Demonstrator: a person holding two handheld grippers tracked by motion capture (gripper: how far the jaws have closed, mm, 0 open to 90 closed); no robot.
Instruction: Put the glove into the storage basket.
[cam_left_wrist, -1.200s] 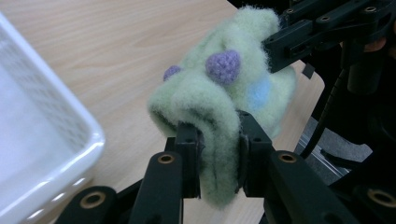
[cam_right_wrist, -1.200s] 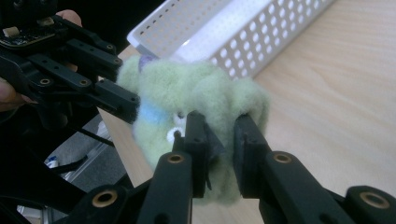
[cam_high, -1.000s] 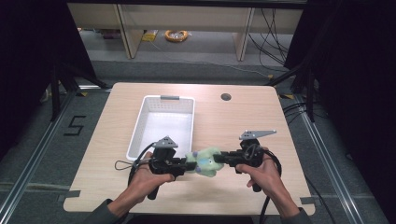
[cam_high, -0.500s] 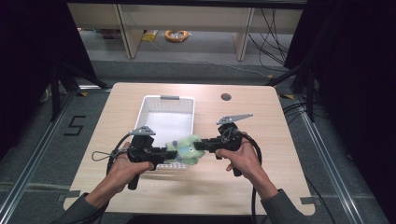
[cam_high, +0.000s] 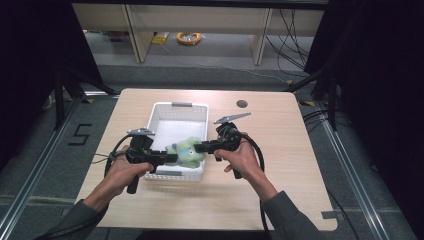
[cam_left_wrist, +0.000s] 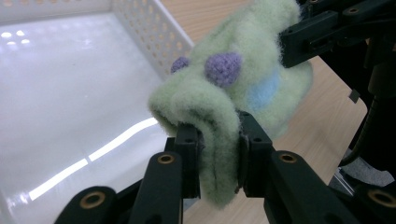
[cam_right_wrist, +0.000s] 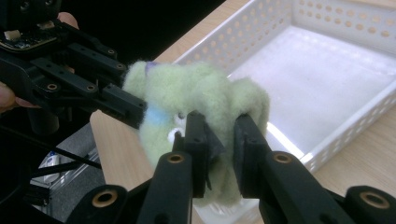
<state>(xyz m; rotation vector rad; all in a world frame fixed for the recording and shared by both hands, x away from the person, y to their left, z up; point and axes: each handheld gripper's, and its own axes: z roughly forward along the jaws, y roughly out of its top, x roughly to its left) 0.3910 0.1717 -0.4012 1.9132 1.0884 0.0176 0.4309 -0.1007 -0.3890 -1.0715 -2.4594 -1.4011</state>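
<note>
Pale green fleece marks the thing in hand: a soft plush toy (cam_high: 186, 151) with purple knobs and a blue patch, held in the air between both grippers over the near end of the white perforated basket (cam_high: 159, 112), which stands on the wooden desk (cam_high: 280, 150). The left gripper (cam_left_wrist: 218, 150) has its fingers (cam_left_wrist: 188, 156) clenched on a fold of the toy's fabric, and the right gripper (cam_right_wrist: 218, 137) pinches another fold from the opposite side, so the toy hangs stretched between them just above the basket's near rim. In the high view the left gripper (cam_high: 172, 158) and the right gripper (cam_high: 198, 148) meet at the toy from either side. The step in hand looks like carrying the toy over the basket to put it in. The next move calls for bringing both hands further over the bare basket floor, lowering together so the toy clears the near wall, then releasing both pinches once it rests inside.
</note>
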